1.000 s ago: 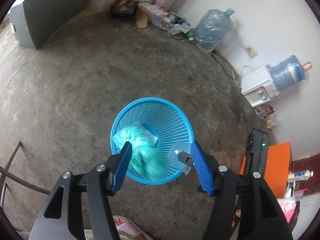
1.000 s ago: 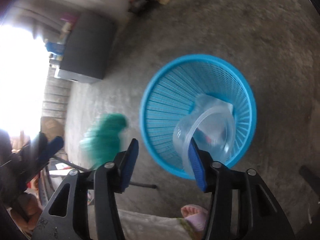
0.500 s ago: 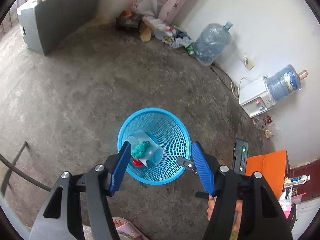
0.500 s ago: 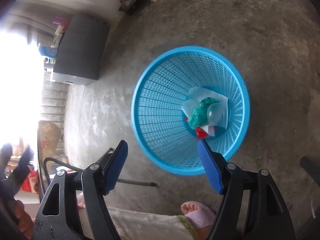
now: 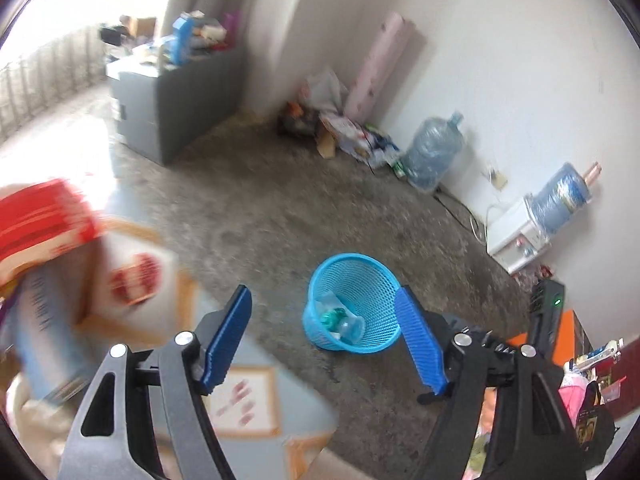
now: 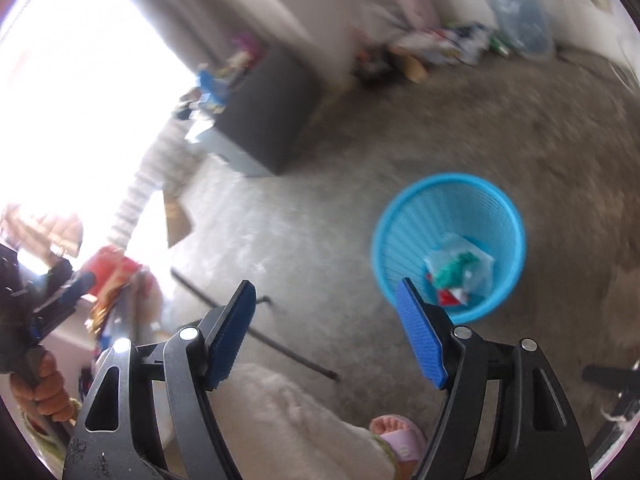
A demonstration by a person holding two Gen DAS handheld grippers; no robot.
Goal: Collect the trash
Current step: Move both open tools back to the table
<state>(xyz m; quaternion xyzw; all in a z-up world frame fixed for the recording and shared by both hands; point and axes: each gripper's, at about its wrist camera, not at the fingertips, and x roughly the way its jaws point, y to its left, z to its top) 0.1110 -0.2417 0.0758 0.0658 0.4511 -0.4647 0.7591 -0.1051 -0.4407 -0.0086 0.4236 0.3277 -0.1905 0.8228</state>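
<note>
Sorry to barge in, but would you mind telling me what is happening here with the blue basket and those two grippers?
A person is collecting trash with a handheld gripper in each hand. The blue basket stands on the concrete floor and already holds a clear plastic cup, a green crumpled piece and a red scrap. Both the left gripper and the right gripper are open and empty, held above and short of the basket.

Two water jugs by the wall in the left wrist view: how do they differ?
The clear jug stands on the floor, neck up; the wrapped jug sits tilted on the white dispenser, neck pointing up and right. The clear jug is see-through pale blue; the wrapped jug is opaque, darker blue. Both are large water bottles against the same white wall.
</note>
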